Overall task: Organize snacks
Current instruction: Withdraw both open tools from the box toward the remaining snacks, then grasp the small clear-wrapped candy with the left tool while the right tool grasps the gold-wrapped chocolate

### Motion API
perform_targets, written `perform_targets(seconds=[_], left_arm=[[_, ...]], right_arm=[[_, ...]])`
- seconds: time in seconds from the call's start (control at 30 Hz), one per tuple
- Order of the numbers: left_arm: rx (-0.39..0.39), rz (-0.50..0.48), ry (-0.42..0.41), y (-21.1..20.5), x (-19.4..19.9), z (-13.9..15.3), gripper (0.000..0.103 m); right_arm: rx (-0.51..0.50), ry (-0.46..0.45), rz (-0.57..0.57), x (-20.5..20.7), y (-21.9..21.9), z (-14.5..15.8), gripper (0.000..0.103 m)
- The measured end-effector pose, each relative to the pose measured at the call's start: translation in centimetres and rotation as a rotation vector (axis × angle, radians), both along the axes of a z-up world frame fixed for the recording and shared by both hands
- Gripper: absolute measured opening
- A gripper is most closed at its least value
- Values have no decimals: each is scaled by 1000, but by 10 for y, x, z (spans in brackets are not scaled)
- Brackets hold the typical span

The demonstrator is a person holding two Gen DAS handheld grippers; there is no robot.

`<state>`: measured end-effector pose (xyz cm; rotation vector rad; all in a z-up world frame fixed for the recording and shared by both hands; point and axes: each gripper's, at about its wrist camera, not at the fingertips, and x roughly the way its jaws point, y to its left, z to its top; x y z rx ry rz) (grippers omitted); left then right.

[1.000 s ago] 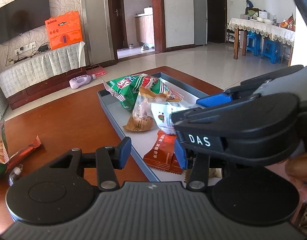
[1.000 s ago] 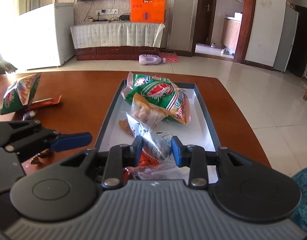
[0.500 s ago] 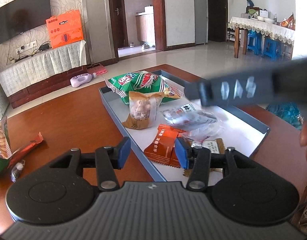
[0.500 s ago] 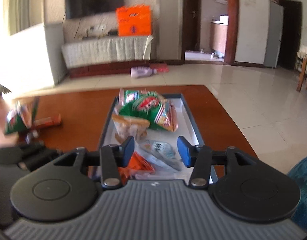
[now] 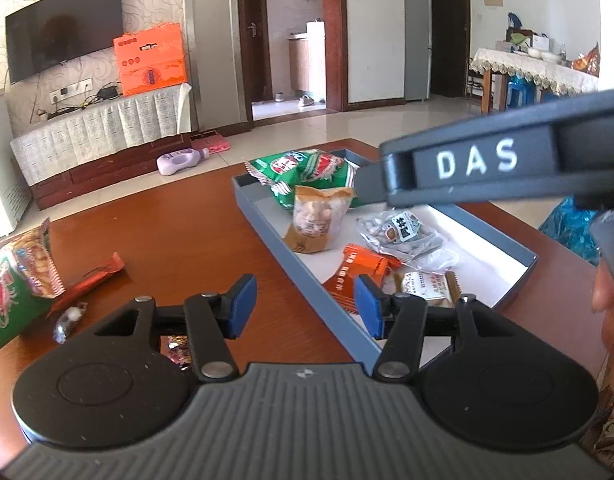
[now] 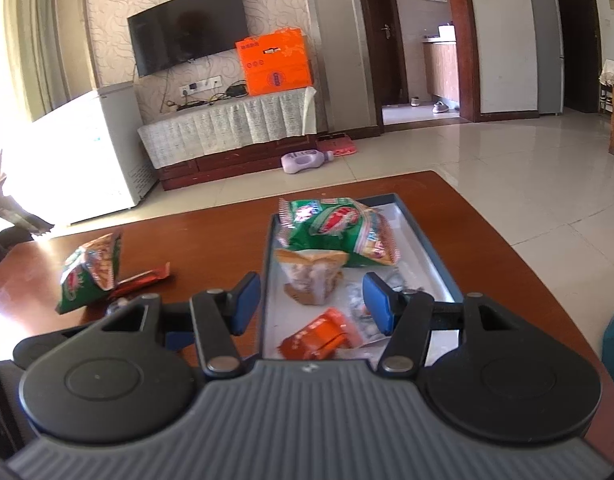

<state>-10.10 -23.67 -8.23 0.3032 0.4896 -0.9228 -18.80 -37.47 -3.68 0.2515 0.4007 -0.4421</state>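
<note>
Snacks fill the tray (image 6: 447, 280). Both grippers (image 5: 303, 304) (image 6: 313, 300) have just been opening, empty. Next likely: the green bag (image 5: 15, 280) outside.

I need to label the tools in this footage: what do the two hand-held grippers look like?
Both look alike: the left hand-held gripper and the right hand-held gripper have black linkage arms, silver pivot pins, blue finger pads, two round black discs and a ribbed grey base. The right one's side bears white letters "DAS".

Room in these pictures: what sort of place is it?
Most likely a home living room: a wall TV above a cloth-draped cabinet, a wooden table with snacks, and a dining table further back.
</note>
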Motion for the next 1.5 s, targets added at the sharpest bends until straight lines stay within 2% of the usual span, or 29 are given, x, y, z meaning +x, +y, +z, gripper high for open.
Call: perform_targets(seconds=[0.23, 0.47, 0.63, 0.7, 0.87, 1.13, 1.27, 1.33, 1.5], left_arm=[[-16, 54, -14, 37, 14, 7, 60], [-12, 173, -16, 92, 55, 9, 60], [31, 256, -15, 127, 91, -3, 60], [53, 264, -17, 135, 103, -10, 60], [84, 251, -15, 140, 123, -26, 60], [65, 236, 46, 138, 151, -46, 60], [60, 222, 44, 129, 162, -46, 60], [58, 224, 79, 128, 170, -49, 60], [67, 207, 94, 118, 179, -52, 58]], right_arm=[[-42, 7, 77, 12, 26, 2, 59], [-40, 18, 166, 33, 47, -4, 59], [-65, 88, 299, 54, 73, -17, 59], [-101, 148, 358, 64, 85, -26, 59], [-183, 249, 416, 80, 106, -44, 59], [-139, 262, 381, 92, 97, -54, 59], [-142, 275, 386, 93, 94, -56, 59], [-136, 279, 384, 95, 91, -57, 59], [-135, 283, 391, 99, 91, -60, 59]])
